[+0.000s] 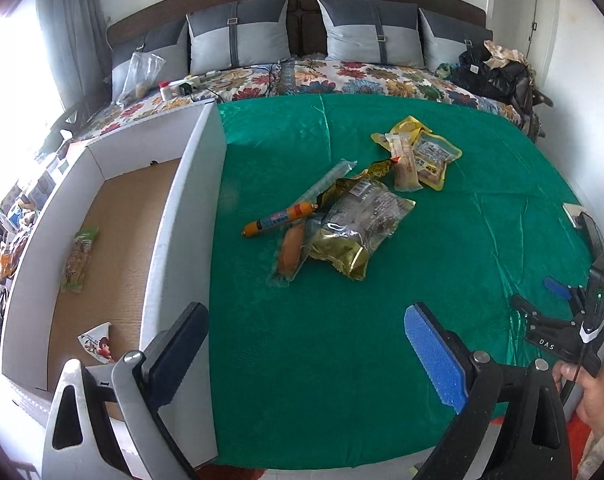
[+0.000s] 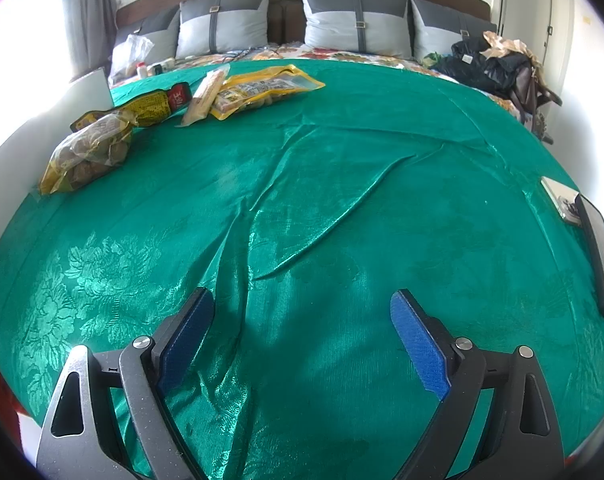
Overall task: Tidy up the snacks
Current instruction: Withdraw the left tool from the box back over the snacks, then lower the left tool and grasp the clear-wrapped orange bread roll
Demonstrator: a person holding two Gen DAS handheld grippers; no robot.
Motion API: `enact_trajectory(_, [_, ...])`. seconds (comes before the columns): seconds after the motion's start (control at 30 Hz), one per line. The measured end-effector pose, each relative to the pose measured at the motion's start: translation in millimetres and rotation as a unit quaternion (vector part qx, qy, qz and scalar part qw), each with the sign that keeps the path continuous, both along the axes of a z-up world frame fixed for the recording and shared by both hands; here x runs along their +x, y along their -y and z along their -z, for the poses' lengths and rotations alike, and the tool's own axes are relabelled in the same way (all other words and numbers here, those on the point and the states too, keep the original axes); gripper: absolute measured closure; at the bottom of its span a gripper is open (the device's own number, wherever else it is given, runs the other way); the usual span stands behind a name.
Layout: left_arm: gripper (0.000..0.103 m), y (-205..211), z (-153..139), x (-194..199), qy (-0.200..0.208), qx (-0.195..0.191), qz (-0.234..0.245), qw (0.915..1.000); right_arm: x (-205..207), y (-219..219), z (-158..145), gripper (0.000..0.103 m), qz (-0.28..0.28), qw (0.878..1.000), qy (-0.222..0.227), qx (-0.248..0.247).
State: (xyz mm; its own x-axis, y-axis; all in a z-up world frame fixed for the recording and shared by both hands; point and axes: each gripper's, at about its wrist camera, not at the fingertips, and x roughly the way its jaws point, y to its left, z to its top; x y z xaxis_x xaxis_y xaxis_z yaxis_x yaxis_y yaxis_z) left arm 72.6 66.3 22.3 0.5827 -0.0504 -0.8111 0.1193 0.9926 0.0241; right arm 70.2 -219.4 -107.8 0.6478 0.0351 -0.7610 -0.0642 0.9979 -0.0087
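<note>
A loose pile of snacks lies on the green cloth (image 1: 302, 360): an orange sausage stick (image 1: 280, 218), a gold bag (image 1: 358, 232), a bun in clear wrap (image 1: 290, 254), a yellow pouch (image 1: 426, 152) and a pale bar (image 1: 404, 168). The white-walled cardboard box (image 1: 182, 208) at left holds a green packet (image 1: 80, 260) and a small cartoon packet (image 1: 98, 342). My left gripper (image 1: 306, 344) is open and empty, near the box's front corner, short of the pile. My right gripper (image 2: 304, 332) stands open over bare cloth, far from the gold bag (image 2: 90, 152) and yellow pouch (image 2: 262, 88). A hand holds the right gripper (image 1: 542, 298) at the right edge.
Grey pillows (image 1: 238, 36) line the headboard. A plastic bag (image 1: 140, 76) and a power strip (image 1: 190, 82) lie on the floral sheet, with dark clothes (image 1: 490, 72) at the far right. A dark flat device (image 2: 600, 252) rests at the cloth's right edge. Clutter sits left of the box.
</note>
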Motion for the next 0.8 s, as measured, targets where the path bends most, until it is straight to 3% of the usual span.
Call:
enact_trajectory(0.23, [0.005,60,-26,-12,0.056,0.113,0.037,0.9913,0,0,0,0.01,0.0,1.0,0.0,0.0])
enact_trajectory(0.8, [0.005,75,-39,-12,0.094,0.187,0.029,0.9774,0,0,0,0.01,0.0,1.0,0.001,0.0])
